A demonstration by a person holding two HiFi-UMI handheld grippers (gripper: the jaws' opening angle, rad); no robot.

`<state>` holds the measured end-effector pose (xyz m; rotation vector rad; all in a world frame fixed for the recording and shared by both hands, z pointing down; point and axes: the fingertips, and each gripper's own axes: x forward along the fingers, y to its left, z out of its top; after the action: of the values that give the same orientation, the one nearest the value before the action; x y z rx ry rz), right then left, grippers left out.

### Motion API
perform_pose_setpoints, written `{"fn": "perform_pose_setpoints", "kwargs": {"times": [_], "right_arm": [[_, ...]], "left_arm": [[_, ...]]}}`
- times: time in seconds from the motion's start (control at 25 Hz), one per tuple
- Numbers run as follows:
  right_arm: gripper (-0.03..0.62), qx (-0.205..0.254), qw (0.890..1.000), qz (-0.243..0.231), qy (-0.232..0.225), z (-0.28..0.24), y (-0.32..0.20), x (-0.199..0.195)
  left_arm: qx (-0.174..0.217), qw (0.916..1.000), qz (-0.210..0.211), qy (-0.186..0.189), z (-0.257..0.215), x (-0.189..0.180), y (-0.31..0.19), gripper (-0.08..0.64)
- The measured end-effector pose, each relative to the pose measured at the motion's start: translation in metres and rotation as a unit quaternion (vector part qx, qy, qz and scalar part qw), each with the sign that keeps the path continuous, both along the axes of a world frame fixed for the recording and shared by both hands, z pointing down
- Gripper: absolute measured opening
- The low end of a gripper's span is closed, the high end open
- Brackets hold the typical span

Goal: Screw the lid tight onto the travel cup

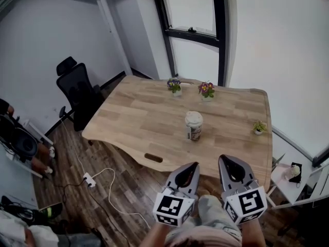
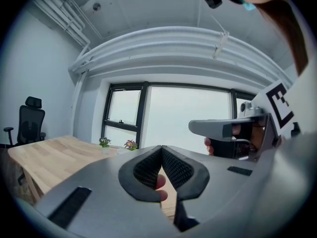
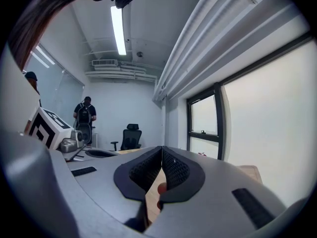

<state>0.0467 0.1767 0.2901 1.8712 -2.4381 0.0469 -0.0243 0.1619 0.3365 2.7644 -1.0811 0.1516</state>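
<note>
Travel cup (image 1: 194,130) stands upright on the wooden table (image 1: 139,115), lid (image 1: 194,118) on top. Left gripper (image 1: 194,165) and right gripper (image 1: 222,159) hang short of it, jaws closed on nothing.

Pale wood-grain table (image 1: 139,117); cream-lidded travel cup (image 1: 194,125); black office chair (image 1: 78,90); grey left gripper (image 1: 194,165) and right gripper (image 1: 224,159); black-and-white marker cubes (image 1: 173,207).

travel cup (image 1: 194,126) on table (image 1: 139,118) centre | 2 flower pots (image 1: 174,85) behind it | chair (image 1: 77,89) left of table

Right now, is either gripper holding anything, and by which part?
Nothing. The left gripper and right gripper are shut, empty; the pale-lidded travel cup stands untouched.
</note>
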Motion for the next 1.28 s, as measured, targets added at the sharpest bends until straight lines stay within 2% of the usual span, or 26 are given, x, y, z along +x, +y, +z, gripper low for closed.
{"fn": "perform_pose_setpoints", "kwargs": {"times": [0.24,0.32,0.88,1.28], "right_arm": [[0.001,-0.006,1.000,-0.013,0.003,0.005,-0.036,0.008],[0.002,-0.009,1.000,-0.020,0.005,0.007,-0.049,0.010],[0.003,-0.042,0.996,-0.083,0.008,0.036,-0.133,0.022],[0.063,-0.080,0.988,-0.128,0.014,0.071,-0.183,0.026]], "left_arm": [[-0.010,0.9999,-0.010,0.002,0.015,0.007,-0.035,0.002],[-0.015,0.9998,-0.009,0.000,0.020,0.011,-0.046,0.043],[-0.062,0.9974,-0.028,-0.024,0.086,0.035,-0.119,0.134],[-0.080,0.9922,-0.089,-0.035,0.149,0.044,-0.160,0.175]]}}
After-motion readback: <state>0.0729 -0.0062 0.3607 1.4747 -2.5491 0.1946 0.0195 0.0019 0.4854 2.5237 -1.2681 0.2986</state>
